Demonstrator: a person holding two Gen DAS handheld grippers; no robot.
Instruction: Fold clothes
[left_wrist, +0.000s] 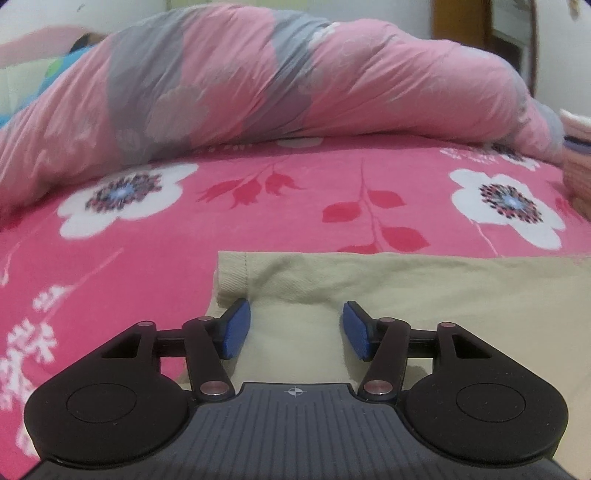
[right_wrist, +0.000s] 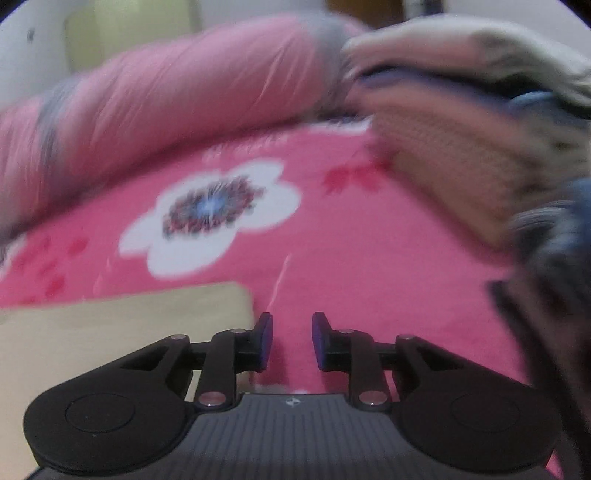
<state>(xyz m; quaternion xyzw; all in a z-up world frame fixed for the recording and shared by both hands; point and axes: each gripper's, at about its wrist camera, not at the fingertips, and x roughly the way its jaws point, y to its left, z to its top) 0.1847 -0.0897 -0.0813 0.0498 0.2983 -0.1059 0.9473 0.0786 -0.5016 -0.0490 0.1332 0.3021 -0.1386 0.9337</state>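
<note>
Right now the khaki garment (left_wrist: 424, 295) lies flat on the pink flowered bedsheet (left_wrist: 295, 206), near edge of the bed, its hemmed corner toward the left in the left wrist view. Left gripper (left_wrist: 296, 328) sits low over that garment, tilted downward, jaws spread wide with cloth lying under and between the blue pads (left_wrist: 236, 328); the pads don't press on it, so nothing is gripped. Right gripper (right_wrist: 291, 341) angles down too, hovering over bare sheet just beside the garment's right edge (right_wrist: 122, 332); its jaws stand narrowly apart, nothing between them. Right wrist view is motion-blurred. Beyond the garment, a rolled pink-and-grey quilt (left_wrist: 229, 85) runs across the far side of the bed. Off to the right a heap of other clothes (right_wrist: 461, 122) rests on the sheet, knit and dark fabrics mixed, details too blurred to sort.
</note>
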